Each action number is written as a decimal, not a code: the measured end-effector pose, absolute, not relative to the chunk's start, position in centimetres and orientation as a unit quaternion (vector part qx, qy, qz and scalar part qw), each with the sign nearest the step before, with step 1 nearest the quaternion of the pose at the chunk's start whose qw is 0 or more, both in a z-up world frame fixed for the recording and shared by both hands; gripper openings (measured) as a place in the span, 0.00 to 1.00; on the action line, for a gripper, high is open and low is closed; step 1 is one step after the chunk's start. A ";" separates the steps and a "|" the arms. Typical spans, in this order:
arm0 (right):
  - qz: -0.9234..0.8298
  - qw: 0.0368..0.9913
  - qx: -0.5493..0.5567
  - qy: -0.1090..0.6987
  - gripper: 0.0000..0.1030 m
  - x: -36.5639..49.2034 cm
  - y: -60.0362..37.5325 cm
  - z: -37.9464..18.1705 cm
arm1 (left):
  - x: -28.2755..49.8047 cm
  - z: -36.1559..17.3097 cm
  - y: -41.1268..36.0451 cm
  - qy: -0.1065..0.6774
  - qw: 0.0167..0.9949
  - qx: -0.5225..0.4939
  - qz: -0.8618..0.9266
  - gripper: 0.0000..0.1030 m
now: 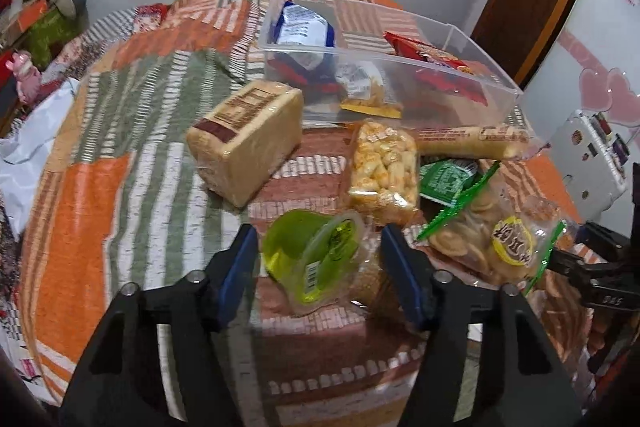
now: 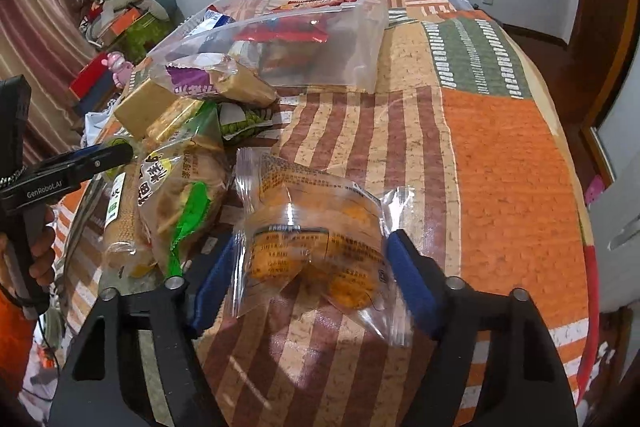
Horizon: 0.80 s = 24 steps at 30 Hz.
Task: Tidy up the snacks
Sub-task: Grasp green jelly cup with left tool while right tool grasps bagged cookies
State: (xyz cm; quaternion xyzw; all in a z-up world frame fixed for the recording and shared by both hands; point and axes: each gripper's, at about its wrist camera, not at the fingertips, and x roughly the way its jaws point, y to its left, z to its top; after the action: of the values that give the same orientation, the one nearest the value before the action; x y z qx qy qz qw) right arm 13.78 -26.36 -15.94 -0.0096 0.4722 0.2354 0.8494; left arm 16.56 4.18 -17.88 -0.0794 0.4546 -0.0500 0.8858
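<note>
Right gripper [image 2: 310,267] clamps orange snack bag [image 2: 316,239], lifted for the clear bin [image 2: 360,39] ahead. Left gripper [image 1: 320,267], jaws apart, straddles green jelly cup [image 1: 316,259], likely next pick.

surface: patchwork bedspread [image 1: 120,195], orange, green, brown stripes | lying on it: clear plastic bin [image 1: 472,83], wrapped bread block [image 1: 248,143], green jelly cup [image 1: 316,259], biscuit bag [image 1: 484,239], puffed-snack pack [image 1: 382,167]
</note>
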 end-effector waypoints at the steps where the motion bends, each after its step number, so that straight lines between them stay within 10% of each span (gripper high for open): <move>1: 0.236 0.850 -0.008 0.471 0.63 13.8 -26.5 -15.9 | 16.6 -17.9 4.1 0.453 0.887 -0.078 -0.049 0.60; 10: 0.241 0.853 0.013 0.462 0.57 13.5 -27.2 -15.0 | 15.3 -17.2 4.3 0.440 0.894 -0.061 -0.057 0.43; 17: 0.245 0.856 0.029 0.454 0.54 13.2 -27.6 -14.0 | 14.4 -16.0 6.0 0.428 0.898 -0.080 -0.054 0.08; 22: 0.247 0.857 0.033 0.451 0.54 13.2 -27.6 -13.6 | 14.8 -15.8 5.7 0.432 0.899 -0.066 -0.038 0.11; 24: 0.247 0.857 0.033 0.451 0.54 13.2 -27.6 -13.6 | 15.4 -16.3 5.6 0.443 0.893 -0.068 -0.040 0.36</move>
State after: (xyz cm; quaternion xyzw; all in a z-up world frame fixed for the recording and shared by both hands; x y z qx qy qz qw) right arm 13.22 -27.57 -13.56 0.0335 0.4508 0.2472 0.8571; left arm 15.37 5.59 -16.28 -0.0679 0.4426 -0.0398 0.8933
